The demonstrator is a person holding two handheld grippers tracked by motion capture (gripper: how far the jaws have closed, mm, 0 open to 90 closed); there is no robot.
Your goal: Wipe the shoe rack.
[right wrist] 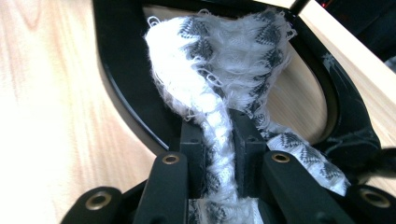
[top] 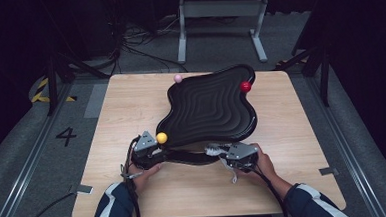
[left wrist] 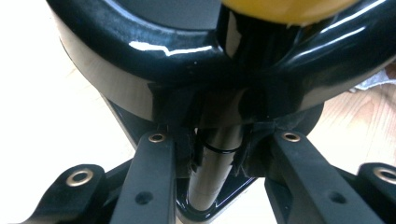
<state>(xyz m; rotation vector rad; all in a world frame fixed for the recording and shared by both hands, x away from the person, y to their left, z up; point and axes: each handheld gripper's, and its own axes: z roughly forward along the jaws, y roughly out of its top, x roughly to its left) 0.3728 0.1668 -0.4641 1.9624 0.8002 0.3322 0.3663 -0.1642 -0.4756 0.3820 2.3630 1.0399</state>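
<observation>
High view: the black wavy tray (top: 208, 107) sits toward the far right of the wooden table (top: 121, 112), tilted on a stand whose curved black base (top: 183, 156) reaches toward you, with a yellow ball (top: 161, 137), a pink ball (top: 178, 78) and a red ball (top: 245, 86) on short posts at its corners. Your left gripper (top: 155, 149) is at the yellow ball's corner; in the left gripper view its jaws are pressed together on the dark metal post (left wrist: 219, 158) under the glossy rim (left wrist: 154, 51). Your right gripper (top: 218, 149) pinches a white and grey cloth (right wrist: 219, 88), bunched into a rope between the jaws, its frayed end fanning over the black frame (right wrist: 121, 88). Judgement: the tray is rigid moulded plastic, glossy and probably slippery, so the rim would slide in a pinch; the post is the sound hold, and you have it. The cloth is light and limp and carries no push beyond the jaws, so wipe with the part nearest them. The frayed loops could snag on a post or frame edge.
</observation>
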